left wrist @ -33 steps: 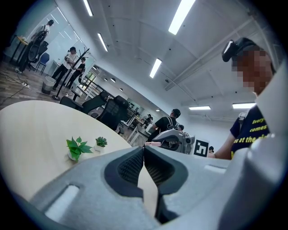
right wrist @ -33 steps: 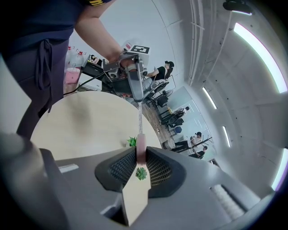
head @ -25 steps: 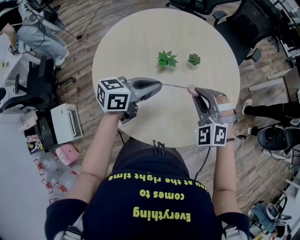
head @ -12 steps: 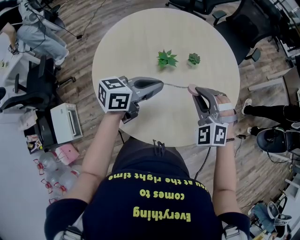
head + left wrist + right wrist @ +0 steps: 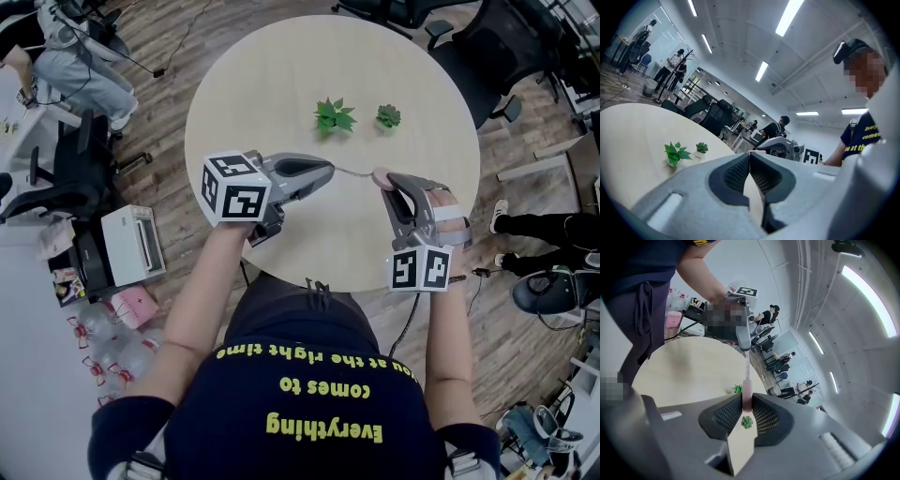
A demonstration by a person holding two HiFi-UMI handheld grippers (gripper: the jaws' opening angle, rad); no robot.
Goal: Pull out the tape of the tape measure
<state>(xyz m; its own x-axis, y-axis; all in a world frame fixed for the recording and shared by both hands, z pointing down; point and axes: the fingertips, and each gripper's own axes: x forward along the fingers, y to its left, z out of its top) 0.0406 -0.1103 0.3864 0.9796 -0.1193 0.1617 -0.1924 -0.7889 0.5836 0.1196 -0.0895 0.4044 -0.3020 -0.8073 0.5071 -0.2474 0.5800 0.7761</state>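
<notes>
Above the near half of the bench [image 5: 281, 84], left tongs [image 5: 328, 169] pinch the end of the thin, springy tape [image 5: 352, 172], right tongs [image 5: 747, 404] clamp the small, probably light pink tape measure [image 5: 380, 176]; blade likely slippery, so hold its tip.

Matt wood table [image 5: 281, 75]; tape measure [image 5: 747, 397] perhaps smooth plastic.

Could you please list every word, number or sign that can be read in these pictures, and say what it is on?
"Everything comes to ...ou at the right time": yellow print on the shirt, upside down in the head view.
Tape: markings too small to read.
Marker cubes: patterns only, no letters.
</notes>
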